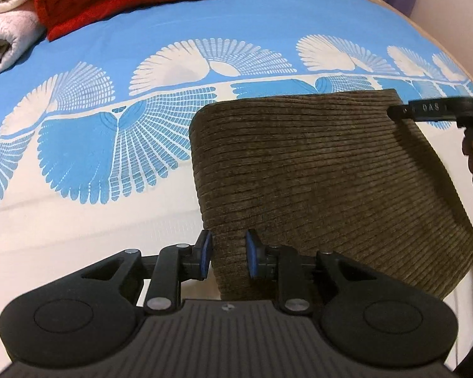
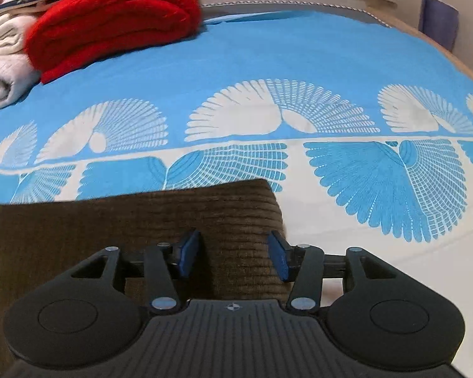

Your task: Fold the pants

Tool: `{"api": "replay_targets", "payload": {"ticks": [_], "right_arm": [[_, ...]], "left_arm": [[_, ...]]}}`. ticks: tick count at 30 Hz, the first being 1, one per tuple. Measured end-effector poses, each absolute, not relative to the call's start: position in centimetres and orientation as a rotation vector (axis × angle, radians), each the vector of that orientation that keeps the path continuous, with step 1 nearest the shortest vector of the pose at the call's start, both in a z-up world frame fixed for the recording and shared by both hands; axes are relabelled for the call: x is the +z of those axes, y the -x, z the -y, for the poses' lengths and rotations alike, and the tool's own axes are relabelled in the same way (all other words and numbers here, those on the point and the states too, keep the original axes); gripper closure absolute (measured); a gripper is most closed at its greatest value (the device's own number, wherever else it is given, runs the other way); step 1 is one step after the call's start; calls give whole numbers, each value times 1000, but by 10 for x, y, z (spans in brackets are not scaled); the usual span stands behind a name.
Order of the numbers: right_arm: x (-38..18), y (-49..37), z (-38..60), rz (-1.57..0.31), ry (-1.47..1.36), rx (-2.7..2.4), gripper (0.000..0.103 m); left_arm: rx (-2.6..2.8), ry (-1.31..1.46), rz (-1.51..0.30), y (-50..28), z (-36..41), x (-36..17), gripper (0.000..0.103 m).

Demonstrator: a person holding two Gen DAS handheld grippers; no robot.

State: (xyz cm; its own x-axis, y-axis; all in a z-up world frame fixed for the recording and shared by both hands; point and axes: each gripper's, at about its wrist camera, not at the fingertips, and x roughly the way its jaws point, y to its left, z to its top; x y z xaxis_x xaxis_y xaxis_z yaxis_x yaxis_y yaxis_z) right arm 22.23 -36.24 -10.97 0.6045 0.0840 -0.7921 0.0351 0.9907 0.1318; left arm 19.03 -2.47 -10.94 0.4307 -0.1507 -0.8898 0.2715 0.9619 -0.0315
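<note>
Folded brown pants (image 1: 324,182) lay on the bed (image 1: 110,226); left claw (image 1: 227,253) pinched their near corner, right claw (image 2: 235,258), lettered "DAS", stood apart over them.

Black gripper (image 1: 227,253), blue pads (image 1: 207,249), silver screws.

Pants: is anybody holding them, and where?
Yes. The left gripper pinches the brown pants at their near left corner. The right gripper is open over them, gripping nothing.
</note>
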Motion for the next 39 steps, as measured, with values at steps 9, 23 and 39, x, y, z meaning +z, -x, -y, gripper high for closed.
{"api": "replay_targets", "payload": {"ticks": [9, 23, 39], "right_arm": [[-87, -196, 368, -917, -196, 26, 51], [-64, -71, 388, -1094, -110, 80, 34], [-12, 112, 363, -674, -221, 55, 7]], "left_arm": [[-305, -72, -1066, -175, 11, -85, 73], [-268, -228, -1100, -106, 23, -67, 43], [-116, 12, -867, 66, 76, -41, 0]]}}
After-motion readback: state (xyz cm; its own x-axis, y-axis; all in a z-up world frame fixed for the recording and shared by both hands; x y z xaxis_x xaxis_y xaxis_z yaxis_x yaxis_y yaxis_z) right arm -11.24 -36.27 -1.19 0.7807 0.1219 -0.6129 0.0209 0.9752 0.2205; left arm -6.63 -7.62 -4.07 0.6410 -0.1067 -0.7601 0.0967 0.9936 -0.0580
